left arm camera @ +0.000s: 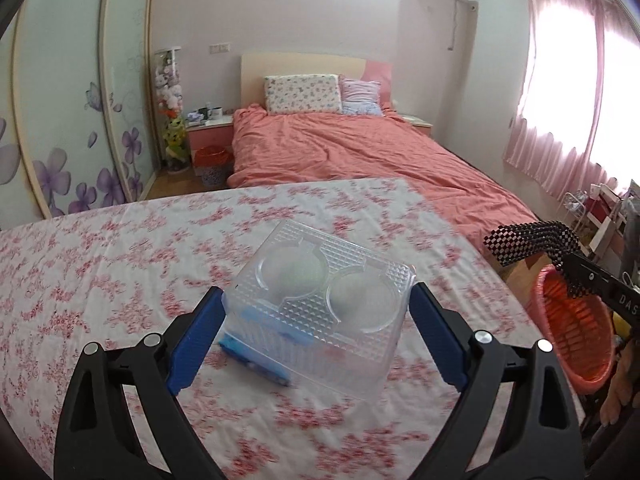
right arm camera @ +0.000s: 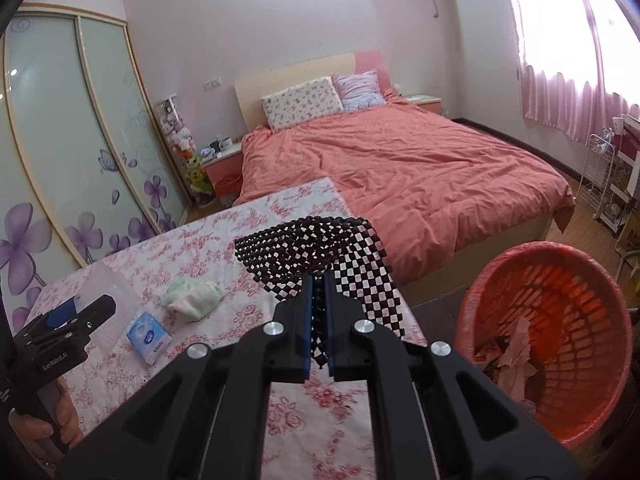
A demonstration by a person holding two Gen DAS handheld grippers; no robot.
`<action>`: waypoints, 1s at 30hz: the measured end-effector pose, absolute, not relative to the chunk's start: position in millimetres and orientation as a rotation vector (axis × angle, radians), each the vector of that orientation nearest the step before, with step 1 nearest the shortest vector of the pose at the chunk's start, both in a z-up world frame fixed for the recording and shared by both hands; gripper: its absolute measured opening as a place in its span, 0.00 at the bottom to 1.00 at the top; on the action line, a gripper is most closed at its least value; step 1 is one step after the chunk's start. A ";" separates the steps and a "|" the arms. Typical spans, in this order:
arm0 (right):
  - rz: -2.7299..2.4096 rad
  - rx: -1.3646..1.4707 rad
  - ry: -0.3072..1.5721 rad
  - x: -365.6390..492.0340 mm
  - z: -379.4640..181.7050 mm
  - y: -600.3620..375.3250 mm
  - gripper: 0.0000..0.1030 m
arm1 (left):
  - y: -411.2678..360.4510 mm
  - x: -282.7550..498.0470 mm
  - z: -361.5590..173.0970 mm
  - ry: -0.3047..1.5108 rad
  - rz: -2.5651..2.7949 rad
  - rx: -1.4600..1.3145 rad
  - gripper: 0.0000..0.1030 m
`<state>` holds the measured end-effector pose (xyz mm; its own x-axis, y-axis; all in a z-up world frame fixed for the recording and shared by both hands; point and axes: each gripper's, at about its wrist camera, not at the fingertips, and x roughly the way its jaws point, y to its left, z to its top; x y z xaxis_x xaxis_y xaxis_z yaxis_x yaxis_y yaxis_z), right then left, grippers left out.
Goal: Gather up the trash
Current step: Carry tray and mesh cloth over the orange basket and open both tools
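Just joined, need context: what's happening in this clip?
A person is clearing trash off a table with a floral cloth, one gripper in each hand. The right gripper is shut on a black-and-white checkered mesh piece, near a red basket that already holds crumpled paper. The left gripper has its jaws wide around a clear plastic container, which looks held. A tissue pack and a crumpled wad remain on the cloth.

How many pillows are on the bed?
2: a floral pillow against the headboard, and a striped pillow beside it, nearer the window. Others could be hidden behind them.
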<state>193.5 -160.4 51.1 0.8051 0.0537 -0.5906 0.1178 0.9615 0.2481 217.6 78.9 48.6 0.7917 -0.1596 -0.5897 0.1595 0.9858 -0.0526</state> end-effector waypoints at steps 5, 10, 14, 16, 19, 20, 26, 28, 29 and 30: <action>-0.085 0.289 0.600 173.5 58.5 -181.7 0.06 | 48.6 208.8 56.5 0.621 -0.231 -0.003 0.89; -0.152 0.311 0.564 152.5 63.0 -212.2 0.06 | 9.4 202.3 59.1 0.613 -0.313 0.003 0.89; -0.201 0.322 0.538 137.4 64.5 -231.6 0.06 | -16.3 198.5 58.3 0.610 -0.369 0.013 0.89; -0.225 0.323 0.528 131.3 64.7 -240.5 0.06 | -29.9 197.6 56.5 0.613 -0.397 0.016 0.89; -0.268 0.319 0.513 120.6 63.2 -254.3 0.06 | -49.3 196.9 53.2 0.620 -0.440 0.019 0.89; -0.278 0.320 0.510 118.4 62.3 -257.9 0.06 | -56.2 196.7 52.0 0.623 -0.455 0.021 0.89; -0.340 0.334 0.497 105.0 53.7 -285.3 0.06 | -93.4 191.2 45.4 0.633 -0.534 0.029 0.89; -0.361 0.342 0.497 100.7 49.4 -295.3 0.06 | -106.8 190.0 43.9 0.635 -0.559 0.032 0.89; -0.369 0.344 0.497 99.3 47.3 -299.3 0.06 | -115.3 189.8 42.3 0.637 -0.577 0.035 0.89; -0.376 0.347 0.497 96.9 45.1 -303.0 0.06 | -121.2 189.3 41.0 0.639 -0.590 0.036 0.89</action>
